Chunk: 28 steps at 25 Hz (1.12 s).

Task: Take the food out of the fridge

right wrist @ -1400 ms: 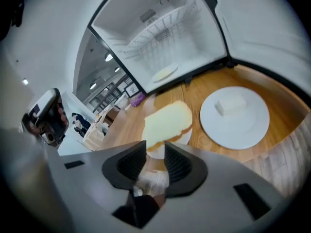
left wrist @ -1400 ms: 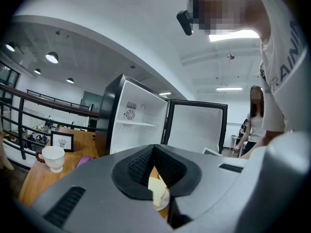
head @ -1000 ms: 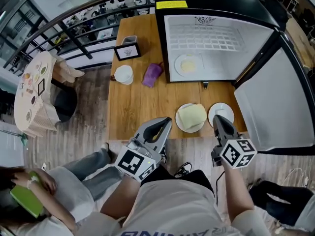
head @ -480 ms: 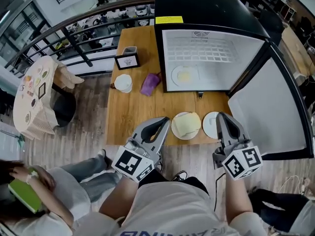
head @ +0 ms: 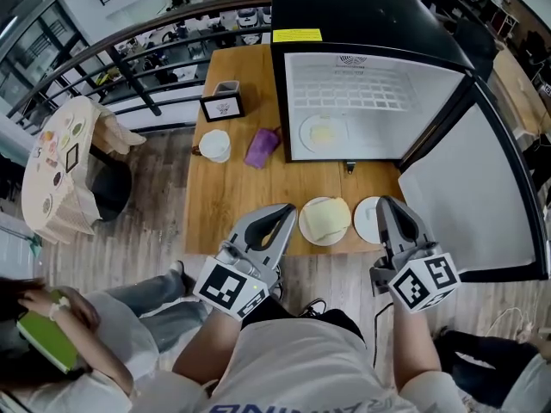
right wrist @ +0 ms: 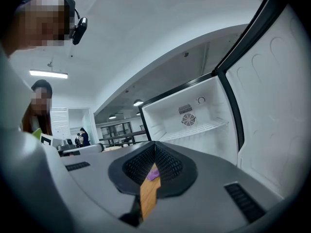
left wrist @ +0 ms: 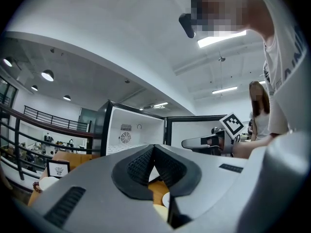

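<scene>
The food (head: 322, 132), a pale yellow portion on a white plate (head: 304, 136), lies on the floor of the fridge (head: 362, 15), ahead of both grippers and well apart from them. The fridge door (head: 465, 205) stands open to the right of the right gripper (head: 388, 205). A second plate (head: 303, 226) bearing a pale slice (head: 327, 218) rests on the table (head: 228, 200) between the two gripper tips. An empty plate (head: 368, 219) lies just left of the right gripper tip, partly covered by it. The left gripper (head: 284, 215) has its jaws together with nothing between them. The right gripper is likewise closed and empty. A purple cloth (head: 263, 147) and a white cup (head: 214, 145) lie ahead and left of the left gripper.
</scene>
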### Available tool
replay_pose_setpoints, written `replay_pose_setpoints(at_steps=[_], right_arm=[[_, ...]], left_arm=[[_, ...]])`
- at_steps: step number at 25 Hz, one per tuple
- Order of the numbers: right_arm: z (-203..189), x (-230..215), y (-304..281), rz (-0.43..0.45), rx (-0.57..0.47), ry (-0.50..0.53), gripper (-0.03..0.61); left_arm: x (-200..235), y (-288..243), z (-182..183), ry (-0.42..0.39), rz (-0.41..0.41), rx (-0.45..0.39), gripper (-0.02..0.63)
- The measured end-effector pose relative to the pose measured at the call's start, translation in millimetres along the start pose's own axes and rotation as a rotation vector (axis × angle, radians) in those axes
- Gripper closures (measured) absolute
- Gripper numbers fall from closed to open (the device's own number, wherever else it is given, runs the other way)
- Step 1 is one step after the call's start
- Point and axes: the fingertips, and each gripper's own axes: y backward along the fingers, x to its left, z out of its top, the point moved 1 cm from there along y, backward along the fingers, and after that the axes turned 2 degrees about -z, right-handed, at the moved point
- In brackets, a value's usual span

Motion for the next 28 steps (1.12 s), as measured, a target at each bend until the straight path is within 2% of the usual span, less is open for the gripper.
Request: replay_pose_setpoints(at_steps=[6, 14, 16, 18, 22, 28], right_arm=[[-4.6, -3.0, -8.2, 0.000, 0.018, -0.053, 0.557], [-17.0, -10.7, -37.3, 0.012, 0.061, -0.178, 0.555], [-24.8, -18.4, -53.2, 0.014, 0.083, -0.246, 0.544], [-35.1, -27.8, -75.3, 0.031, 0.113, -0.353, 0.440], [-65.9, -58.7, -115.3, -0.038, 0.171, -0.549, 0.409], [-96.0, -89.1, -163.6, -0.083, 0.204, -0.742, 0.403]], left_arm=[[2.5, -0.3, -1.2, 0.004, -0.002, 0.000, 0.606], [15.6, 0.1, -3.7, 0.003, -0.005, 0.003, 0.606], [21.2, -0.6, -6.0, 0.005, 0.001, 0.006, 0.606], [28.0, -0.7, -10.8, 0.016, 0.015, 0.012, 0.606], [39.4, -2.9, -25.8, 0.038, 0.020, 0.037, 0.606], [58.2, -12.8, -36.0, 0.045, 0.024, 0.046, 0.606]])
